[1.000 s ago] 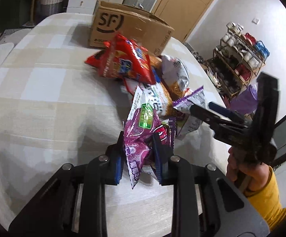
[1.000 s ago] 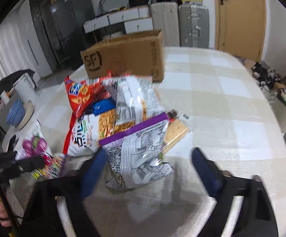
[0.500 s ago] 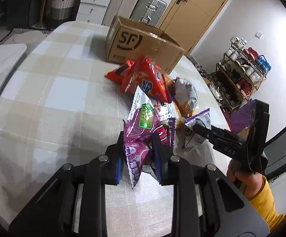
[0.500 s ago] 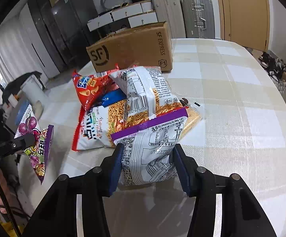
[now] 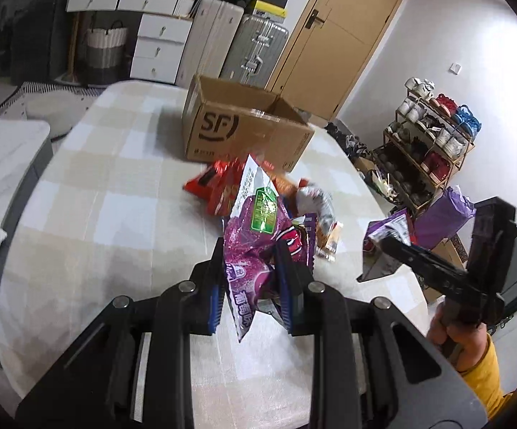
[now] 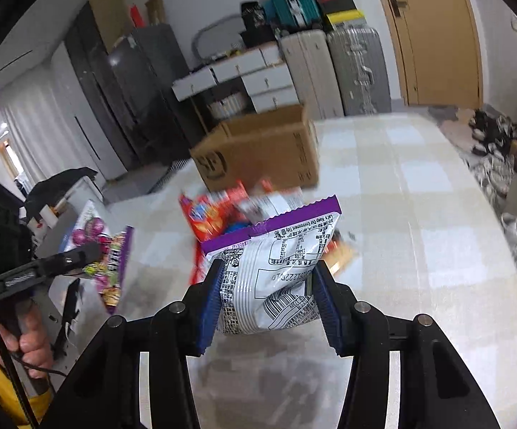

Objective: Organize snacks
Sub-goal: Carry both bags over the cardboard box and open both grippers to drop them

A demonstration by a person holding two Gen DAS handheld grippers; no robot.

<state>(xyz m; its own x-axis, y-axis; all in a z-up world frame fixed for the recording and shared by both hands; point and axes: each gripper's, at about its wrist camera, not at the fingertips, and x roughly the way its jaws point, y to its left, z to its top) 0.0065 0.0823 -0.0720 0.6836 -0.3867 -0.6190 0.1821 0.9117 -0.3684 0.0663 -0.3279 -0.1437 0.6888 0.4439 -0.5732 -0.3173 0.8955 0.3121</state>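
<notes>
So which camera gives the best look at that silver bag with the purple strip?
The right wrist view: the silver bag fills the centre, printed back legible, clamped in the right gripper. The left wrist view shows only a small corner of it at the right edge, beyond that gripper.

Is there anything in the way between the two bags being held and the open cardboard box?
Only the pile of other snack bags lies on the table between them and the cardboard box. Both bags, the purple one and the white one, are held up above it, and the box's top is open.
</notes>
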